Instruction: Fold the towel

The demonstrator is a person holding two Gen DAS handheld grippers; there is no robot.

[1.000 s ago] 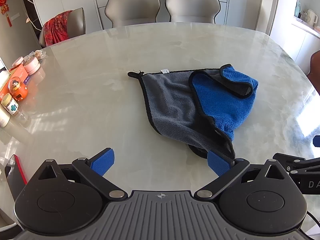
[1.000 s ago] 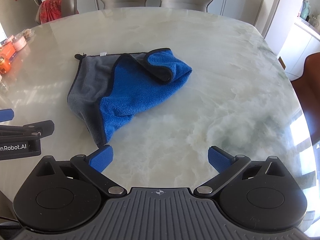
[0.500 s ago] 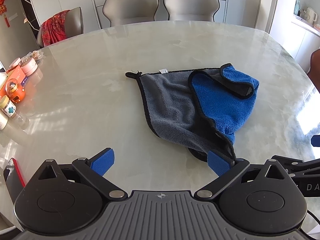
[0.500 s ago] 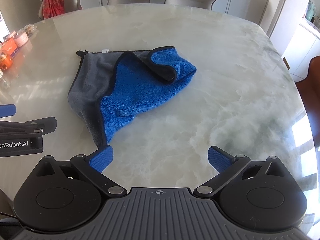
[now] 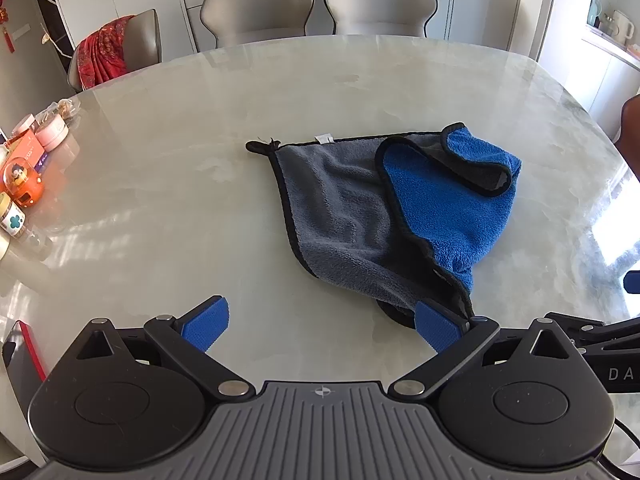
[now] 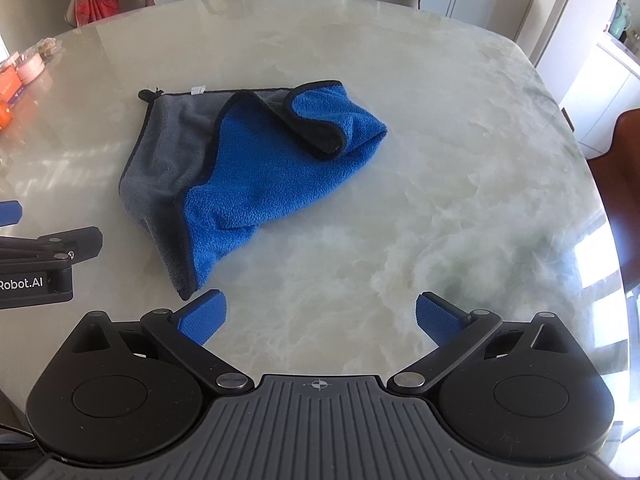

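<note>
A towel, blue on one side and grey on the other with black trim, lies crumpled on the marble table; it also shows in the right wrist view. Its blue side is flopped over the grey, and a corner curls back at the far right. My left gripper is open and empty, its right fingertip beside the towel's near corner. My right gripper is open and empty, its left fingertip just right of that same near corner.
Jars, boxes and an orange toy stand at the table's left edge. A red-edged phone lies near left. Chairs stand behind the table, one with a red cloth. A brown chair is at the right.
Both grippers have moved a little forward toward the towel and stay open. The towel has not moved.
</note>
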